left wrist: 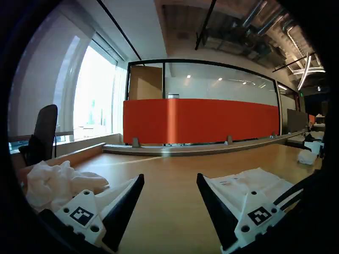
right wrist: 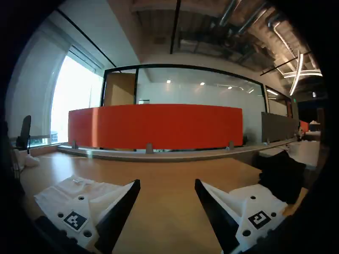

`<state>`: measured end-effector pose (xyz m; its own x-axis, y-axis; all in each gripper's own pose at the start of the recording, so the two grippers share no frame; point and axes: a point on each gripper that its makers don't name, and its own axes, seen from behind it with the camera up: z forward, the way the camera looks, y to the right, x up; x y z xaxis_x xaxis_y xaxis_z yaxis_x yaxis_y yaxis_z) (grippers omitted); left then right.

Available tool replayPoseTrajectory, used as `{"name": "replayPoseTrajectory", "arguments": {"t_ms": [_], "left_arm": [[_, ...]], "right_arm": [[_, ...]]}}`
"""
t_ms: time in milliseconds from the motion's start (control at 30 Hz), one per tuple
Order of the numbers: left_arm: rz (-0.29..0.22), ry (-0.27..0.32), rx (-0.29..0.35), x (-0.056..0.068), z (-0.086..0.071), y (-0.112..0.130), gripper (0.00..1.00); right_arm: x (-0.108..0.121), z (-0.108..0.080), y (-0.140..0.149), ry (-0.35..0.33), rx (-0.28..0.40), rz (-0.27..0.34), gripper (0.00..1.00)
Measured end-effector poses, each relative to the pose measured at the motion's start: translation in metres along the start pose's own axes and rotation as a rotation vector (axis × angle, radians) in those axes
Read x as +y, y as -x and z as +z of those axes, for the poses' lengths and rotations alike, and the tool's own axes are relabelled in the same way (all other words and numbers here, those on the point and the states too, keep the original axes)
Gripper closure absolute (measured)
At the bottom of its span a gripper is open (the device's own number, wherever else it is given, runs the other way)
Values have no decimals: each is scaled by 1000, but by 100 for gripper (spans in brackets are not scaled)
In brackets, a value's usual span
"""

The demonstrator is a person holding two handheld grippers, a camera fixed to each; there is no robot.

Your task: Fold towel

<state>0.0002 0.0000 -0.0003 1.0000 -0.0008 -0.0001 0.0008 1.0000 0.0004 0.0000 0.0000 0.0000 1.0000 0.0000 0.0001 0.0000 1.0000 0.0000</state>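
A flat, folded white towel [left wrist: 258, 180] lies on the wooden table [left wrist: 169, 169] to the right of my left gripper [left wrist: 169, 182], which is open with only bare wood between its fingers. The same flat towel [right wrist: 78, 186] sits left of my right gripper [right wrist: 166, 188], partly behind its left finger. That gripper is open too and holds nothing. A crumpled heap of white towels [left wrist: 57, 182] rests by the left gripper's left finger and appears small at the far left as white cloth [right wrist: 25, 160].
An orange divider screen [left wrist: 199, 120] on a raised rail closes off the table's far side. A black cloth [right wrist: 282, 173] lies at the right. More white cloth [left wrist: 306, 156] sits at the far right edge. A black chair [left wrist: 42, 133] stands by the window.
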Motion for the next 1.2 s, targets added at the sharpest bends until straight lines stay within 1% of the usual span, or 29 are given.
{"name": "replayPoseTrajectory", "arguments": {"t_ms": [1000, 1100, 1200], "left_arm": [[1, 2, 0, 0, 1, 0, 8], [1, 5, -1, 1, -1, -1, 8], [0, 4, -8, -1, -5, 0, 8]], "right_arm": [[-1, 0, -1, -1, 0, -1, 0], [-3, -1, 0, -5, 3, -8, 0], [-4, -7, -4, -6, 4, -24, 0]]}}
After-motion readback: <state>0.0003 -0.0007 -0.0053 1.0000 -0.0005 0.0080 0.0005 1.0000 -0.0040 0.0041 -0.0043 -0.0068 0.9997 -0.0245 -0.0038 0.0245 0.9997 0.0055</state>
